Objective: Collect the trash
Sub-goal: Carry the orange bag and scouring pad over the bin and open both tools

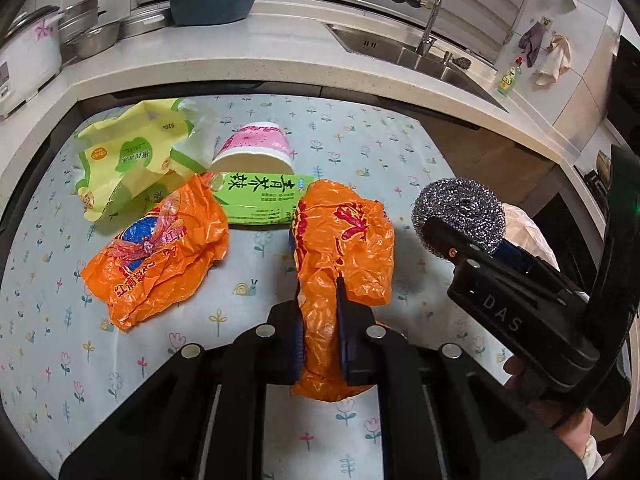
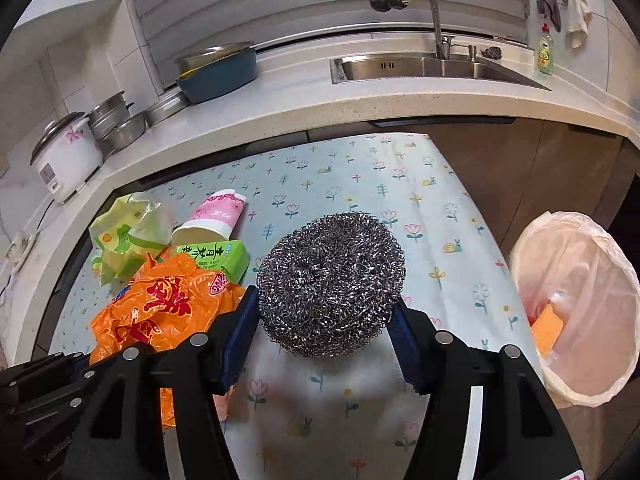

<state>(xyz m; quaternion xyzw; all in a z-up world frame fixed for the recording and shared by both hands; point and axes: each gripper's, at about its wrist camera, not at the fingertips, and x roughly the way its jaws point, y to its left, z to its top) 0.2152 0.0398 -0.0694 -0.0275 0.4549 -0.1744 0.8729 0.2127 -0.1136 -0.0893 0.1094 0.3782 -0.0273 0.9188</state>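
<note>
**Both grippers loaded over the floral tabletop**

The left gripper is clamped on a crumpled orange plastic bag; the bag sits squeezed between both pads and bulges out ahead of the fingertips, over the middle of the floral tabletop.

The right gripper grips a steel wool scourer, a pad pressed into each side, held toward the tabletop's right edge.

Off that right edge stands a lined trash bin, an orange item already inside.

Toward the tabletop's far left corner lie a second orange bag, a green carton, a pink paper cup on its side and a yellow-green wrapper, crowded together.
</note>
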